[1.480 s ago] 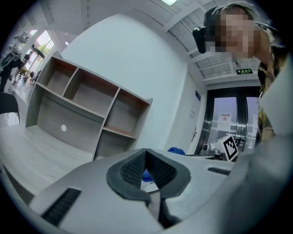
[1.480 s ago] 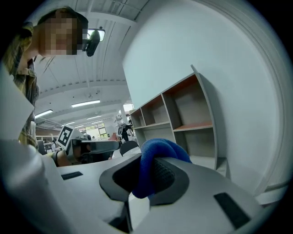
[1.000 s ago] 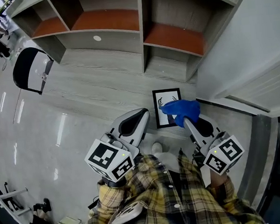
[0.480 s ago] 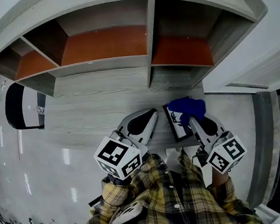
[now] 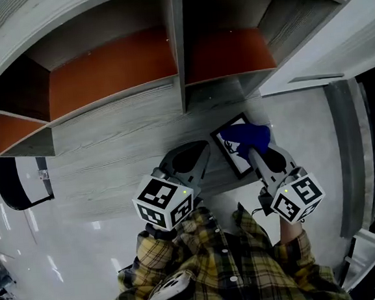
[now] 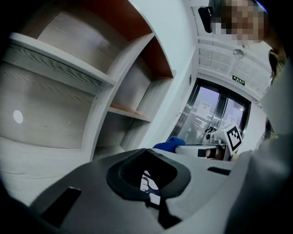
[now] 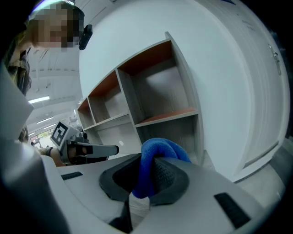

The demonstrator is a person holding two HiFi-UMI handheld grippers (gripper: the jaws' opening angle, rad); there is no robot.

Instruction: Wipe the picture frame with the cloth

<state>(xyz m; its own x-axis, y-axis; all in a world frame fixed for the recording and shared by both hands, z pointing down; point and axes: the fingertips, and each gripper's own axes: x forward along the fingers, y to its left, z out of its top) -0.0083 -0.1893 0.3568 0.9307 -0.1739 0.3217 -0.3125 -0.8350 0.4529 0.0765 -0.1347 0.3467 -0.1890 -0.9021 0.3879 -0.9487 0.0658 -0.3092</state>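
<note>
The picture frame (image 5: 235,153), black-edged with a white print, lies flat on the grey wood desk (image 5: 116,152) near its front edge. My right gripper (image 5: 252,148) is shut on a bunched blue cloth (image 5: 247,135) that hangs over the frame's far right part; whether it touches the frame I cannot tell. In the right gripper view the cloth (image 7: 155,153) bulges from between the closed jaws. My left gripper (image 5: 189,157) is shut and holds nothing, just left of the frame. A piece of the frame (image 6: 147,183) shows through its jaw gap.
A grey shelf unit (image 5: 178,62) with orange-brown inner panels rises behind the desk. A black chair (image 5: 17,184) stands at the left on the glossy floor. A white wall and door frame (image 5: 343,67) close off the right side.
Both grippers have moved forward and down toward the desk and shelf unit. The blue cloth stays in the right gripper, over the frame. The left gripper remains shut beside the frame.
</note>
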